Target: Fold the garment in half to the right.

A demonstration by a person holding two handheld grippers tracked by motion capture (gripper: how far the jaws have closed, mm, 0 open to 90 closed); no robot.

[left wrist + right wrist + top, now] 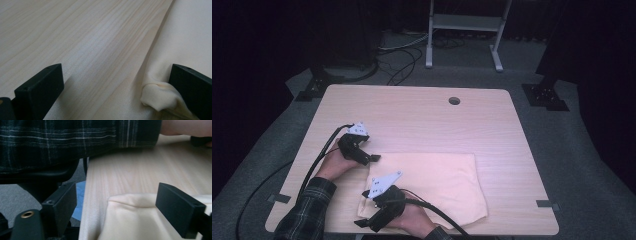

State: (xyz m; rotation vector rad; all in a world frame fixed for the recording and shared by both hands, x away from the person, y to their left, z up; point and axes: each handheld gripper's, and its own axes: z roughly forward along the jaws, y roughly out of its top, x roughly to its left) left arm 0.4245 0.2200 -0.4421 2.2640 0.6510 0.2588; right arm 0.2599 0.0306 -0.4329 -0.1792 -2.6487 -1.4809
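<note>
A cream folded cloth (432, 182) lies flat on the front half of the wooden table (412, 120). My left gripper (371, 159) rests at the cloth's far left corner. In the left gripper view it (116, 72) is open, with a ribbed cuff of the cloth (157, 96) just inside its right jaw and bare wood under the rest of the gap. My right gripper (366, 222) sits at the cloth's near left corner by the table's front edge. It (117, 197) is open too, its jaws straddling that corner of the cloth (130, 205).
A round cable hole (454, 100) sits near the table's far edge. Tape marks (546, 203) flank the front corners. A plaid sleeve (75, 140) crosses above the right gripper. A metal stand (464, 22) and cables lie on the floor behind the table.
</note>
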